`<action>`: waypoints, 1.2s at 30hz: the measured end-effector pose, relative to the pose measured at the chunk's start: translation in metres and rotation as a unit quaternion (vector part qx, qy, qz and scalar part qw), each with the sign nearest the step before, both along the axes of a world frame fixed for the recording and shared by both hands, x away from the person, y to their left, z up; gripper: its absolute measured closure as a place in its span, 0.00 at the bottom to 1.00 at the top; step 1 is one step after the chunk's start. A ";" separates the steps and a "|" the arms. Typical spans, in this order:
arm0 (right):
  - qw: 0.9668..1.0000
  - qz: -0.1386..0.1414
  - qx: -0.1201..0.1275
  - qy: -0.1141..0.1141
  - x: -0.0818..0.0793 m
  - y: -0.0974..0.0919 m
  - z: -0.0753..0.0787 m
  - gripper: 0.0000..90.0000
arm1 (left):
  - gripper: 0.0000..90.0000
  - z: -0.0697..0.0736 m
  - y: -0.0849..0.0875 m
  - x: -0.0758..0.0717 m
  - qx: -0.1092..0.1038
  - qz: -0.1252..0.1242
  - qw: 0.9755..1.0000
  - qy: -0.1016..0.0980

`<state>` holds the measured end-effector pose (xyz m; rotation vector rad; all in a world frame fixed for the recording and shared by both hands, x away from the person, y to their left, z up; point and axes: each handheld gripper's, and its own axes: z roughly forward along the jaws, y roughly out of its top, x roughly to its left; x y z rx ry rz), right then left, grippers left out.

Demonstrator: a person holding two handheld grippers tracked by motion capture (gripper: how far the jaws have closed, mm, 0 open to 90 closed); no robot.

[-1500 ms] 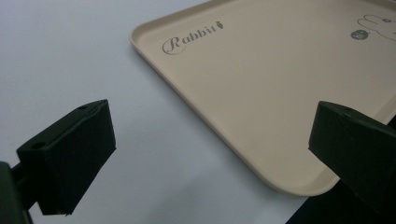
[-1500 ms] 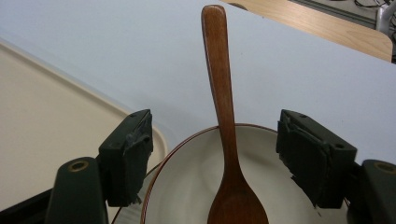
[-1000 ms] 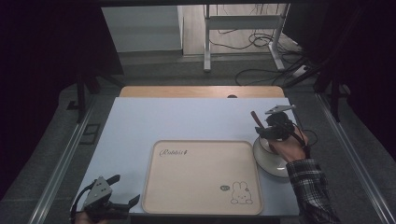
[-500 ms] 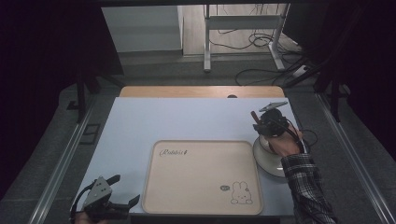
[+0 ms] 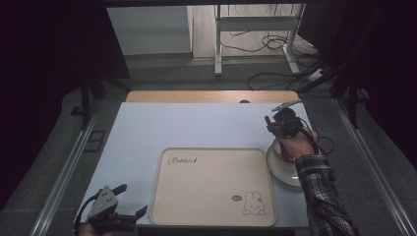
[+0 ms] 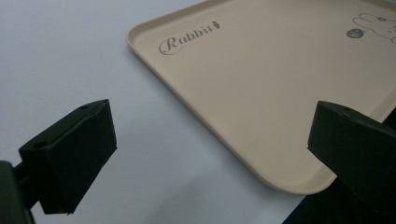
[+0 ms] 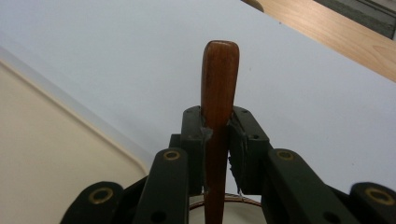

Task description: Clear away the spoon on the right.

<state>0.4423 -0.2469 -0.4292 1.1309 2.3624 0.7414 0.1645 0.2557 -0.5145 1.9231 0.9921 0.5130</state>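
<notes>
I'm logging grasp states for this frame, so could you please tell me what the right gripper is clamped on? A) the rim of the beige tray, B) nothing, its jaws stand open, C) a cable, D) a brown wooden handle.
D: in the right gripper view, the right gripper has its jaws closed on both sides of a brown wooden handle that sticks out past them.

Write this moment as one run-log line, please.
right gripper: shut on wooden handle, above white bowl | left gripper: open, near tray corner
</notes>
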 end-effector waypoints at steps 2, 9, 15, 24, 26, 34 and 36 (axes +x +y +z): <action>1.000 0.004 0.002 0.000 -0.002 0.001 0.005 0.85 | 0.01 0.000 0.000 0.000 0.001 0.000 1.000 0.000; 1.000 0.014 0.000 -0.003 -0.005 0.004 0.022 0.86 | 0.01 0.000 0.000 0.000 0.002 -0.001 1.000 0.001; 0.999 0.032 -0.012 0.003 -0.009 0.012 0.038 0.86 | 0.01 0.000 0.000 0.000 0.002 0.000 1.000 0.000; 0.998 0.045 -0.023 0.023 -0.014 0.021 0.051 0.86 | 0.01 0.000 0.000 0.000 0.002 -0.001 1.000 0.001; 0.998 0.046 -0.028 0.027 -0.016 0.022 0.053 0.86 | 0.01 0.000 -0.001 0.000 0.003 -0.002 1.000 0.001; 0.997 0.053 -0.042 0.043 -0.023 0.027 0.055 0.86 | 0.01 0.000 -0.001 0.000 0.003 -0.002 1.000 0.001; 0.996 0.055 -0.046 0.046 -0.026 0.029 0.056 0.86 | 0.01 0.000 -0.001 0.000 0.002 -0.002 1.000 0.000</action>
